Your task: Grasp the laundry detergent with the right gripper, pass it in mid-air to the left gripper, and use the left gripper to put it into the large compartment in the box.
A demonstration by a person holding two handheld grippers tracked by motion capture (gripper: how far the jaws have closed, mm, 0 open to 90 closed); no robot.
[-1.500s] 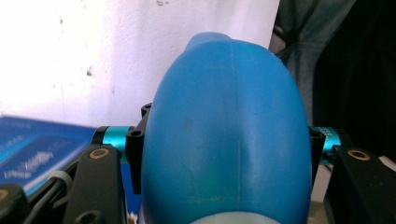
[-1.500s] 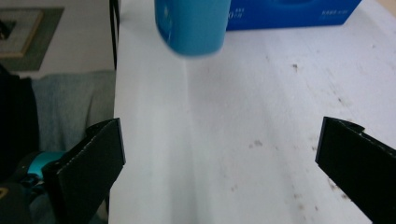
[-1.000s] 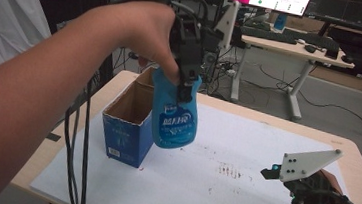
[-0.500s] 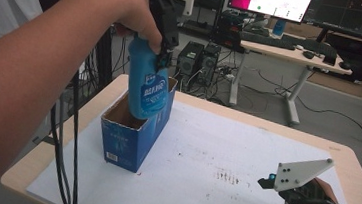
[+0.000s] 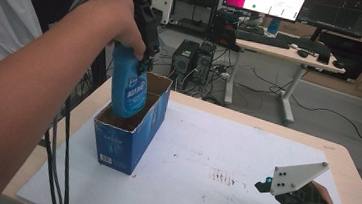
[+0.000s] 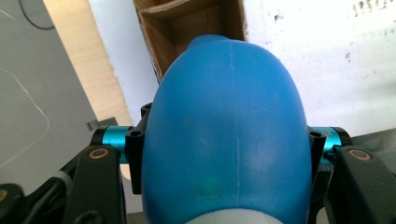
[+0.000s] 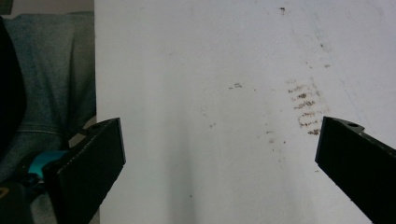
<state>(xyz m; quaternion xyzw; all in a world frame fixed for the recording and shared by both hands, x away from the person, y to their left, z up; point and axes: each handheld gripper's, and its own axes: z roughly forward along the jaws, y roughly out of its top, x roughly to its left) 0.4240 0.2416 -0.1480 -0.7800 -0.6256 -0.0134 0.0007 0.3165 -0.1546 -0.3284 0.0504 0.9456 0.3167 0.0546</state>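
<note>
A blue plastic bottle [image 5: 129, 88] hangs upright with its base dipping into the open top of a blue cardboard box [image 5: 130, 140] at the left of the table. My left gripper [image 5: 144, 53] is shut on the bottle's upper part and points down. In the left gripper view, both jaws press the sides of the bottle [image 6: 229, 121], with the box's brown inside [image 6: 187, 23] just beyond it. My right gripper [image 5: 267, 189] rests near the table's front right corner. In the right gripper view, the right gripper [image 7: 219, 154] stands open over the bare white sheet.
A white sheet [image 5: 245, 148] with a brown smudge [image 5: 222, 177] covers the wooden table [image 5: 349, 163]. Cables [image 5: 61, 146] trail from the left gripper past the table's left edge. Behind the table stand a desk with monitors [image 5: 285, 41] and computer towers [image 5: 193, 58] on the floor.
The left gripper carried the bottle leftward from beside the box to above it, then down, so its base now sits inside the box opening. The right gripper has stayed put.
</note>
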